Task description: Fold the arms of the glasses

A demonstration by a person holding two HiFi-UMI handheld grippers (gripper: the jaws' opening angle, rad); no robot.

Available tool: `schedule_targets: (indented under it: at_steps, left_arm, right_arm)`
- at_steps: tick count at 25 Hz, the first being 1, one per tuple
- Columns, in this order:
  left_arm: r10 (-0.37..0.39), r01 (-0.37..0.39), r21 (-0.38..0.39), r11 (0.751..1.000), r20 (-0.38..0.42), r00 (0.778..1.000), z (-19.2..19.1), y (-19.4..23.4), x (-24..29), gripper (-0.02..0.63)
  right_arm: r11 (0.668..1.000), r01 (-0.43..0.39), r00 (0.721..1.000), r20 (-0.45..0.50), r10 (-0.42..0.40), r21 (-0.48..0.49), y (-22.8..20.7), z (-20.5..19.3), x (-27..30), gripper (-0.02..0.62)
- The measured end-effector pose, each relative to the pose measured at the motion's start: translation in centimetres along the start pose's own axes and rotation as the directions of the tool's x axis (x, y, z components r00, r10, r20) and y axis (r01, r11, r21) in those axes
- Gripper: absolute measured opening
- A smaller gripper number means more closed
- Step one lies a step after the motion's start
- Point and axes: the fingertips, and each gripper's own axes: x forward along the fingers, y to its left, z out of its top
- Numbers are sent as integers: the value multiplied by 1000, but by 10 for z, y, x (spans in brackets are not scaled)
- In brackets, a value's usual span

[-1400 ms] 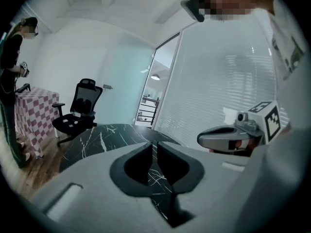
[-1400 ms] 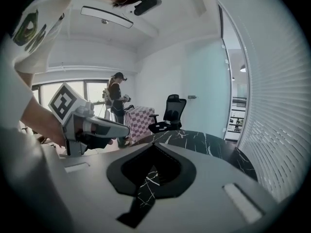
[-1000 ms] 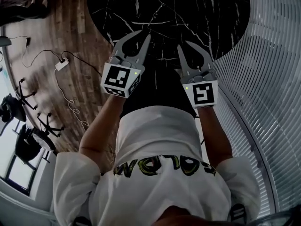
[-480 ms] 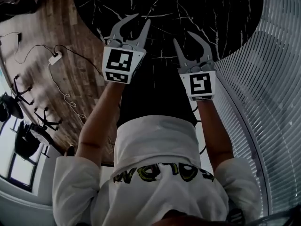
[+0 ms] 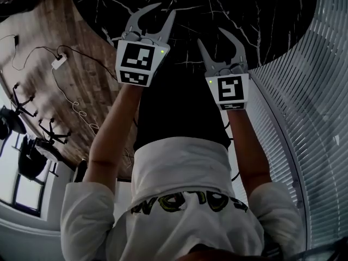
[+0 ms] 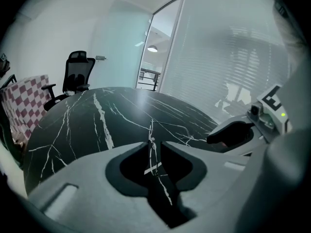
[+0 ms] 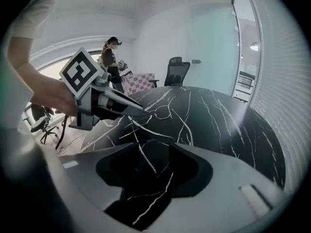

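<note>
Glasses do not show in any view, so I cannot tell where they lie; ahead is only the dark marble table [image 5: 228, 4] with white veins. The left gripper [image 6: 153, 145] has its jaws a narrow slit apart and holds nothing. The right gripper [image 7: 154, 143] has just been opening its jaws; they stand spread, with only tabletop between. To do well, I think: find the frame first, do not mistake veins for thin wire, then steady the front with one gripper and push an arm gently inward with the other
</note>
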Motion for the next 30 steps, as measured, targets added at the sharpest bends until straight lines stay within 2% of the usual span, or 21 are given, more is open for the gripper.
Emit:
schedule_targets:
  at_steps: [3, 7, 10, 14, 19, 30]
  left_arm:
    - [-1, 1, -14, 1000, 11, 1000, 0, 1, 4, 80]
    - [2, -2, -10, 1000, 24, 1000, 3, 0, 5, 24]
    - [-1, 1, -5, 1000, 23, 1000, 2, -1, 6, 12]
    - [-1, 1, 4, 1000, 19, 1000, 3, -1, 6, 11]
    - [-1, 1, 2, 1000, 16, 1000, 3, -1, 6, 11]
    - [-26, 26, -3, 1000, 6, 1000, 1, -8, 4, 11]
  right_arm:
    - [1000, 0, 1000, -12, 0, 1, -2, -8, 6, 199]
    - [1000, 3, 1000, -20, -3, 0, -6, -12, 13, 205]
    - [1000, 2, 1000, -15, -2, -3, -7, -10, 15, 207]
    - [1000, -12, 1000, 5, 12, -14, -4, -3, 13, 207]
    - [998, -29, 999, -24, 28, -53, 2, -10, 18, 216]
    - [997, 27, 999, -31, -29, -68, -12, -7, 25, 215]
